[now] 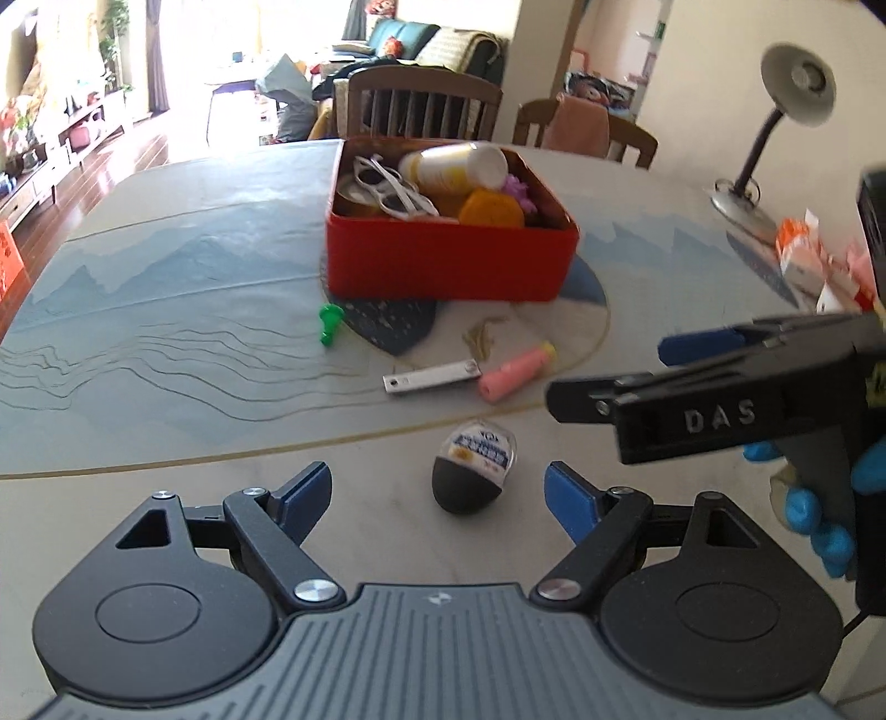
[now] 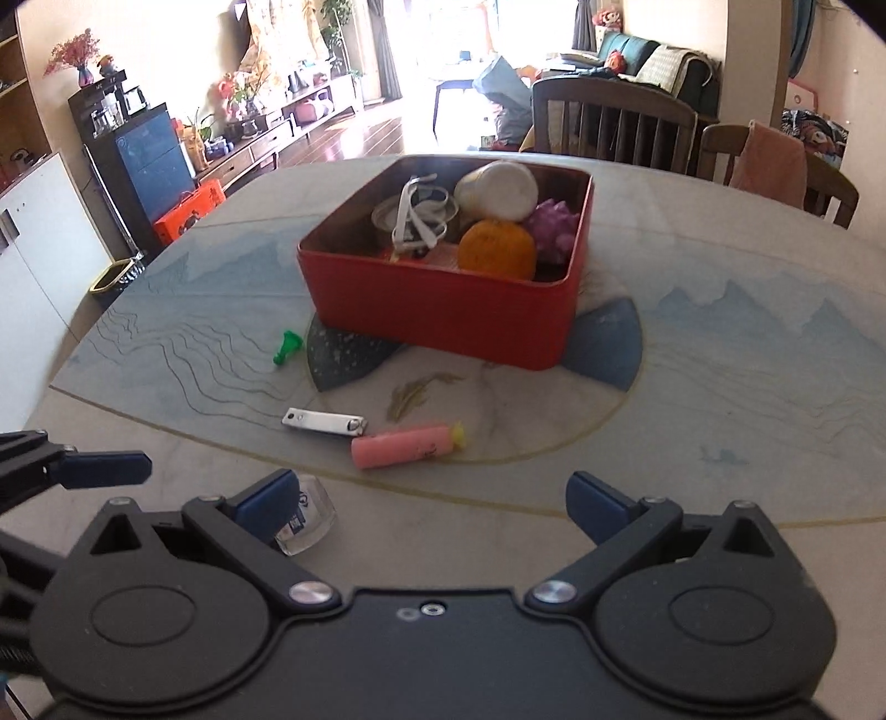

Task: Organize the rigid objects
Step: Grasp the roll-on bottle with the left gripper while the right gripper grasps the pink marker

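The egg-shaped toy, judged light, hard and slippery, lies between spread, empty left jaws; its dark lower half is best pinched.

Desk lamp at table's far right edge. Two wooden chairs behind table, pink cloth draped on one. Dark sofa beyond. Orange box on floor.

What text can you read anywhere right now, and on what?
"DAS": raised letters on the side of the right gripper.
Egg-shaped capsule: blue label with print, too blurred to read.
Pink tube: faint marks, unreadable.
Packets beside the lamp: unreadable.
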The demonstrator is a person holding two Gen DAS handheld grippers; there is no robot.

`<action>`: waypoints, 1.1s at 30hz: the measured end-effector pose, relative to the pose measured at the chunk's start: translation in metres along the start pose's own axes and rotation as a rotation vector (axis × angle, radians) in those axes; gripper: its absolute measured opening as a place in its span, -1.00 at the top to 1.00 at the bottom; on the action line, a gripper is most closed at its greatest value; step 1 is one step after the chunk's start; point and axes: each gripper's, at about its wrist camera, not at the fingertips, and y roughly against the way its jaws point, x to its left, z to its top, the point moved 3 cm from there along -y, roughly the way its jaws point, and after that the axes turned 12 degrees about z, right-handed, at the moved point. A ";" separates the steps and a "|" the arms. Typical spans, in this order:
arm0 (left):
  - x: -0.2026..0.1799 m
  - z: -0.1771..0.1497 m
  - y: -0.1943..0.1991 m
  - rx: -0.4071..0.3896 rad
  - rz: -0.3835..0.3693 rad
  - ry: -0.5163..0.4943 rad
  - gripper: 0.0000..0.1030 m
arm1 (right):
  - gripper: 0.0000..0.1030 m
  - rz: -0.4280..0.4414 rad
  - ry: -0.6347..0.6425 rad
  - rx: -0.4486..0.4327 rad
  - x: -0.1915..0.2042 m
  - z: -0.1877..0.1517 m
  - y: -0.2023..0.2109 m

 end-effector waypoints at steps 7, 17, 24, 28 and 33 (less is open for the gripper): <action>-0.013 -0.003 -0.015 0.001 0.011 -0.049 -0.63 | -0.99 0.022 0.022 0.028 0.001 0.002 -0.016; -0.021 -0.003 -0.030 0.003 0.023 -0.063 -0.63 | -0.86 0.050 0.055 0.059 0.003 0.007 -0.037; -0.022 -0.003 -0.039 0.011 0.040 -0.075 -0.62 | -0.64 0.070 0.081 0.059 0.006 0.012 -0.043; -0.022 -0.001 -0.038 0.002 0.042 -0.076 -0.42 | -0.48 0.080 0.080 0.056 0.007 0.012 -0.042; -0.021 0.001 -0.037 -0.003 0.032 -0.070 -0.11 | -0.19 0.061 0.102 0.053 0.008 0.012 -0.043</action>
